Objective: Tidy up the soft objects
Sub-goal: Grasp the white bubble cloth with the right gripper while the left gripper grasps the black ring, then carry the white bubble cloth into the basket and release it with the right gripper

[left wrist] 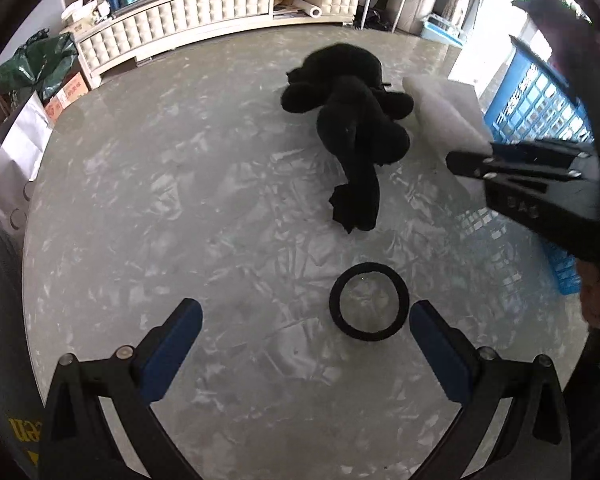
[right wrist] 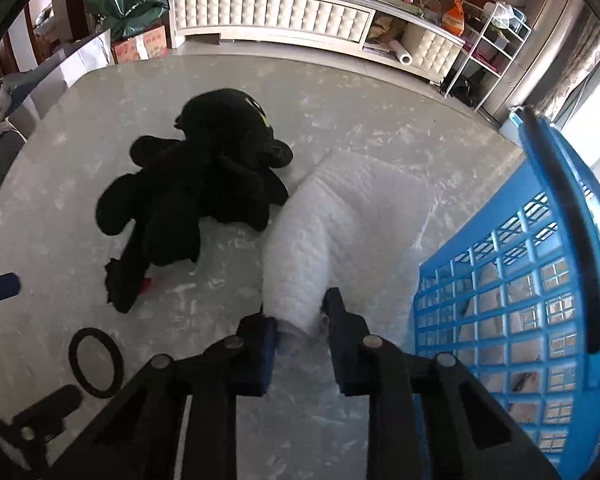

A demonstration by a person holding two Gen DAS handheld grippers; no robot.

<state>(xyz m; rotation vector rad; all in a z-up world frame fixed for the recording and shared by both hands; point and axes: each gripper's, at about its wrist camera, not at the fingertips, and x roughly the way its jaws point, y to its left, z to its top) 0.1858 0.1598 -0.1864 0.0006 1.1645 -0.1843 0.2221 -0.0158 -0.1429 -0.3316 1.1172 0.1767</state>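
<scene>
A white quilted cloth (right wrist: 340, 216) lies bunched on the marble table beside the blue basket (right wrist: 512, 264). My right gripper (right wrist: 300, 328) is shut on the cloth's near fold, its blue pads squeezing the fabric. In the left wrist view the same cloth (left wrist: 440, 116) shows at right, with the right gripper's black body over it. A black plush toy (left wrist: 356, 120) sprawls mid-table, also seen from the right wrist as the plush (right wrist: 196, 196), left of the cloth. My left gripper (left wrist: 306, 324) hangs open above bare table, nothing between its pads.
A black ring (left wrist: 369, 301) lies on the table just by the left gripper's right pad. The blue slatted basket holds pale soft things. A long white cabinet (left wrist: 204, 12) with clutter stands beyond the table. A green bag (left wrist: 40, 60) and boxes sit at far left.
</scene>
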